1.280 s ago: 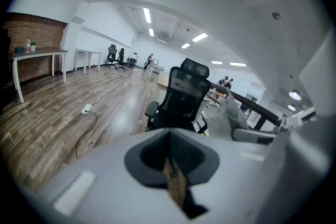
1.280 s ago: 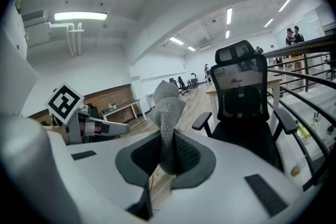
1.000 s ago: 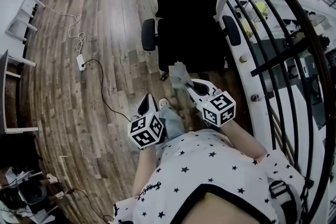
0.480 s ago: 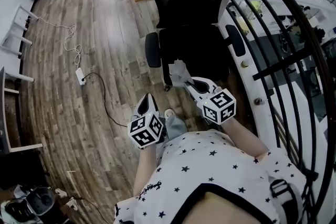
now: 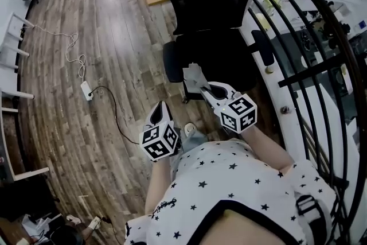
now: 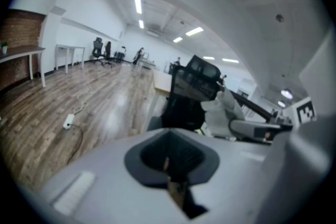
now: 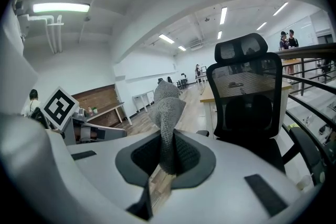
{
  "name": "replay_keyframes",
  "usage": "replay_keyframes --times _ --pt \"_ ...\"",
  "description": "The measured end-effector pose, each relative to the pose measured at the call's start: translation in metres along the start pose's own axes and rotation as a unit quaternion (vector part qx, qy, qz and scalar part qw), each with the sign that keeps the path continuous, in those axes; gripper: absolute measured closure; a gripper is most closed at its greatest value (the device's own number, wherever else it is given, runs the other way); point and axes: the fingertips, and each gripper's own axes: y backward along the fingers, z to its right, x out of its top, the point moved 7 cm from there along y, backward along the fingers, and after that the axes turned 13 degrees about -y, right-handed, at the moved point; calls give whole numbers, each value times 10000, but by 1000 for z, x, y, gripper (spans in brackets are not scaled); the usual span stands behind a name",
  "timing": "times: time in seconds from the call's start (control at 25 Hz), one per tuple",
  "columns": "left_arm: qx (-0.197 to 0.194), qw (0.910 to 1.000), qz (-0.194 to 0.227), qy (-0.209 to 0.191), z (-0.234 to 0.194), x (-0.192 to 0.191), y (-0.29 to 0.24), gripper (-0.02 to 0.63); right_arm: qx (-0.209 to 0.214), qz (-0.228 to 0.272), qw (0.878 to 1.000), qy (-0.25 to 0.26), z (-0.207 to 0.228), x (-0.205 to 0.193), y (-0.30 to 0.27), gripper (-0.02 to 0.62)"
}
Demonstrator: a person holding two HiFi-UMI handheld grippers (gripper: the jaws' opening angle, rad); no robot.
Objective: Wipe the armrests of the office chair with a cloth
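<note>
Grey cloth (image 7: 167,113) stands pinched upright in right tool (image 5: 202,86), just short of black office chair (image 5: 212,14), near seat's front edge. Armrests (image 5: 170,63) flank seat, untouched. Left tool (image 5: 160,111) lower, clenched on nothing, above wooden floor (image 5: 114,37). Black railing (image 5: 312,60) crowds chair on person's right. Power strip (image 5: 86,89) with cable lies well off to left.

The left hand-held gripper (image 5: 161,107) is pointing forward, jaws pressing together. The right hand-held gripper (image 5: 202,88) is reaching farther ahead, jaws clamping a cloth (image 5: 192,74).
</note>
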Motion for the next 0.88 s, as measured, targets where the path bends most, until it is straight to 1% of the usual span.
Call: replay_keyframes --times 0.12,0.32,0.44,0.56,0.68,0.88 --pt "-15 10000 -40 32 -12 3 -11 604 -32 -50 10000 -22 3 3 -15 558" --pt "-113 9998 -159 -17 -26 7 -23 604 -108 -123 9997 -196 9 8 -37 558" --pt "-143 9996 -224 -55 -33 4 -31 604 -142 -178 9995 -202 14 8 -50 558" --pt "-140 9993 -337 -47 -37 -1 -37 604 -187 -338 9991 -196 21 6 -62 558" --pt "-116 9988 -472 7 -37 -5 -46 604 -220 -425 9986 -217 33 10 -74 558" --pt "-22 9981 -618 38 -37 0 -76 604 -244 -491 9982 -260 65 26 -103 558"
